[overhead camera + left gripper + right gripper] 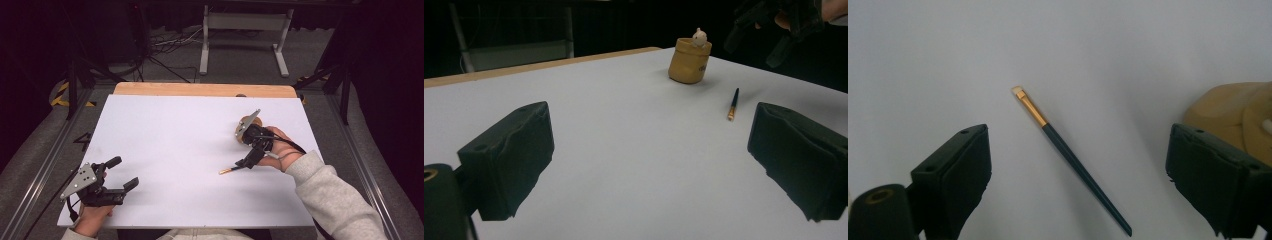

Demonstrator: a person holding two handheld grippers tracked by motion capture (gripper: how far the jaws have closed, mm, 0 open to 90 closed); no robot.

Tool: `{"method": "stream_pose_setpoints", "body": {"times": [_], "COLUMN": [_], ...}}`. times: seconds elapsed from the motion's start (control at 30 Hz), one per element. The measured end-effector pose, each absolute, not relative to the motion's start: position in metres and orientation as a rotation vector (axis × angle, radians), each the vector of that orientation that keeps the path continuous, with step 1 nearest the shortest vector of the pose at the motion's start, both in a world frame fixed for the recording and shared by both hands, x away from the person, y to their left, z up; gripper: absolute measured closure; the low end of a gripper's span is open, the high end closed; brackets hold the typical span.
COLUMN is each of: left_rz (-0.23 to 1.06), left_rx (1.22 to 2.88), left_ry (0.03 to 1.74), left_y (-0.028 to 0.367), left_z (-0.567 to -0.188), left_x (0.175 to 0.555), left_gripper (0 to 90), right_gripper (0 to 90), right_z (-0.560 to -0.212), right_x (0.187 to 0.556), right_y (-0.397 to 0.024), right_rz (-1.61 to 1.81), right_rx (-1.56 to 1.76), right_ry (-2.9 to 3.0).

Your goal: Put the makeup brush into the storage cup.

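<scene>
Both jaws of my right gripper [1075,185] are standing spread, straddling the brush [1068,150], its long axis running diagonally between them; left gripper [117,180] idling released, far off.

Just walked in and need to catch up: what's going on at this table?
A person holds a claw in each hand over a white table. The right claw hangs open just above a small paintbrush lying flat on the table, jaws on either side and not touching it. A tan pot with a little figure inside stands just beyond. The left claw sits open at the near left, holding nothing.
</scene>
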State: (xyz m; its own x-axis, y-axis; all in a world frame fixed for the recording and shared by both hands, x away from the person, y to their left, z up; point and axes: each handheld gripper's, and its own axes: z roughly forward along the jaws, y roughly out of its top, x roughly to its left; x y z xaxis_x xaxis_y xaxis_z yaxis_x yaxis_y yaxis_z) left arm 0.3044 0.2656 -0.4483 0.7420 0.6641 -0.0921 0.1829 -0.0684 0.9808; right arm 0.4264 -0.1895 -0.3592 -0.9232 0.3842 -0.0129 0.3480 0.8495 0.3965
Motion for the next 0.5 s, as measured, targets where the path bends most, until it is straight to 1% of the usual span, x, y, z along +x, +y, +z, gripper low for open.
{"method": "stream_pose_setpoints", "body": {"times": [0.5], "left_rz": [0.451], "left_rx": [1.625], "left_ry": [0.694], "left_y": [0.265], "left_z": [-0.448], "left_x": [0.305], "left_gripper": [5.3], "right_gripper": [13.8], "right_z": [-0.383], "right_x": [0.429], "right_y": [-0.185], "right_rz": [0.532], "right_rx": [0.584], "right_ry": [2.994]}}
